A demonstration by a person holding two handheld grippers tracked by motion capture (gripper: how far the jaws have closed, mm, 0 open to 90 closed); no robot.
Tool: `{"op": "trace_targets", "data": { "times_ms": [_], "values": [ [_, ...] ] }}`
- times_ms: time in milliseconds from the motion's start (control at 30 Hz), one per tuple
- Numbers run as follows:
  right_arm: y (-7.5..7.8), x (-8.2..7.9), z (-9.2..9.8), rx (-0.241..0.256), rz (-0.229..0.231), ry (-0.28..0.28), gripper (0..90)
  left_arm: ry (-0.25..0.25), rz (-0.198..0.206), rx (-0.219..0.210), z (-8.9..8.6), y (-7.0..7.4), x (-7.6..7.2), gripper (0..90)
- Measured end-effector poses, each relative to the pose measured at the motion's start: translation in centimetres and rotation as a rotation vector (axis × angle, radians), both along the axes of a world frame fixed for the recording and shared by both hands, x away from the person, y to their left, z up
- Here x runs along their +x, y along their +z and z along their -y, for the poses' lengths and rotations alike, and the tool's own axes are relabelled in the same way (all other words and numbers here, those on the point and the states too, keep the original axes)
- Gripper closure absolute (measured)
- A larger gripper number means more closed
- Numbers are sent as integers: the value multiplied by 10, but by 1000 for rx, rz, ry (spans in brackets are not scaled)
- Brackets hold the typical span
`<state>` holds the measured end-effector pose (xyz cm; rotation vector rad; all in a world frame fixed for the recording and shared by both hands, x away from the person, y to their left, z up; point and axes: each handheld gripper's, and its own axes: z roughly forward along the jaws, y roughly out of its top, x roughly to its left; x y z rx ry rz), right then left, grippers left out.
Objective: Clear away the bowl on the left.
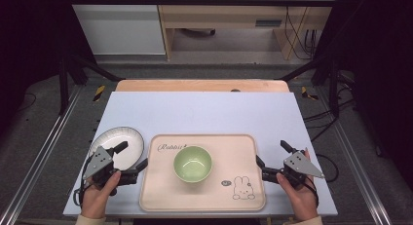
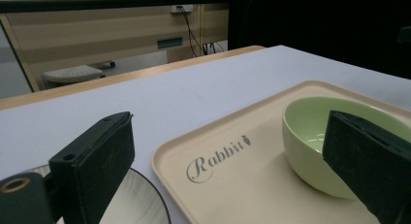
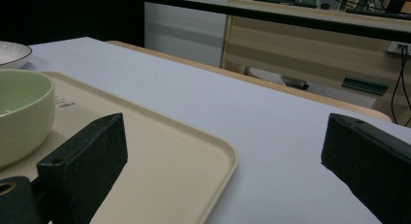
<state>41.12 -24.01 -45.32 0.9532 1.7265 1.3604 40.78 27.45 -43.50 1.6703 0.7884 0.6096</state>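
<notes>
Both tools, left (image 1: 130, 159) and right (image 1: 272, 159), gape wide and empty beside the tray (image 1: 160, 196); the bowl (image 1: 193, 163) on it and the plate (image 1: 127, 138) left of it look untouched, nothing yet grasped.

Bare table (image 1: 204, 110) beyond the tray (image 1: 243, 196) (bowl (image 1: 193, 163) mid-tray, plate (image 1: 127, 137) left).

The tray (image 2: 271, 185) bears the word "Rabbit" in script beside a small carrot mark.
</notes>
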Motion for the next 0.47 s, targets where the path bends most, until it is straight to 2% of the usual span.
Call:
{"op": "trace_targets", "data": {
  "times_ms": [133, 467],
  "values": [
    [0, 0, -1, -4, -1, 3, 30, -13, -5, 1, 4, -3, -1, 44],
    [-1, -1, 0, -4, -3, 0, 30, 5, -31, -5, 1, -8, 5, 44]
  ]
}}
